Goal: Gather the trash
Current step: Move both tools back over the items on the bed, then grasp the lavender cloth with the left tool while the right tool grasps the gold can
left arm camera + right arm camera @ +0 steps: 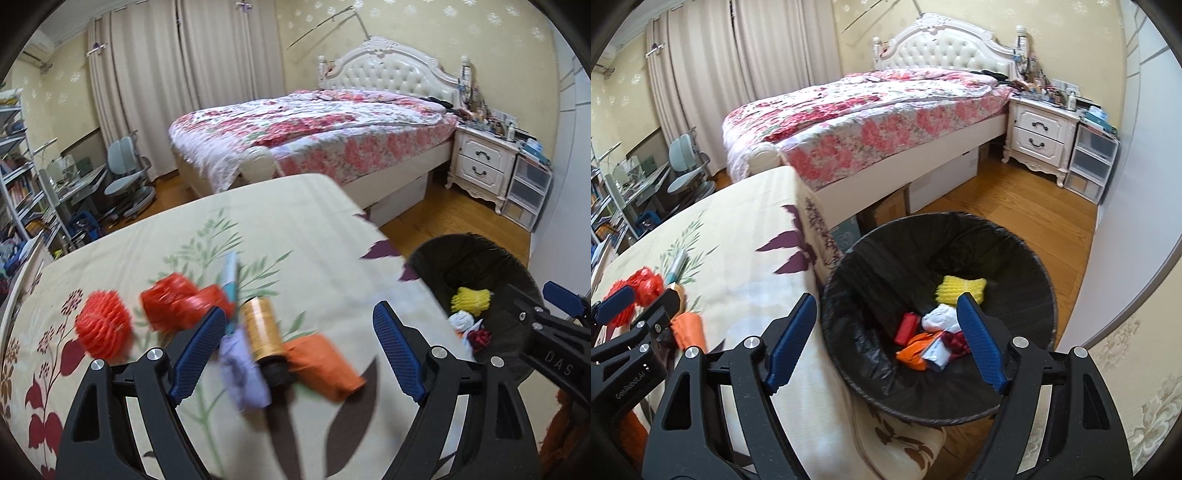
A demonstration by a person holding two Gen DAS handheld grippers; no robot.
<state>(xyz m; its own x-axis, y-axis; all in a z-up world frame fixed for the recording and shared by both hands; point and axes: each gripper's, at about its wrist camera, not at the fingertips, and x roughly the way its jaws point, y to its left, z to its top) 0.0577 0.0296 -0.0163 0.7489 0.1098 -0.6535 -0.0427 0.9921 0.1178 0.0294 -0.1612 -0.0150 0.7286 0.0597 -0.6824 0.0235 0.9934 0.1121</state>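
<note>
Left wrist: my left claw (299, 350) wide open, empty, above litter on floral-cloth bench (295, 229): two red net balls (103, 325), one gold roll (260, 325), one orange wrapper (325, 365), one lilac scrap (245, 373).
Right wrist: my right claw (882, 341) wide open, empty, over black-lined bin (871, 258) on wood floor; inside, one yellow net (960, 288). Bed (857, 122) behind.

— That pile on the worktop (258, 229) is smeared; the purple scrap (243, 373) could be cloth or plastic.
— And the right gripper (565, 306) covers part of the bin (443, 258); its near rim is cut off.
</note>
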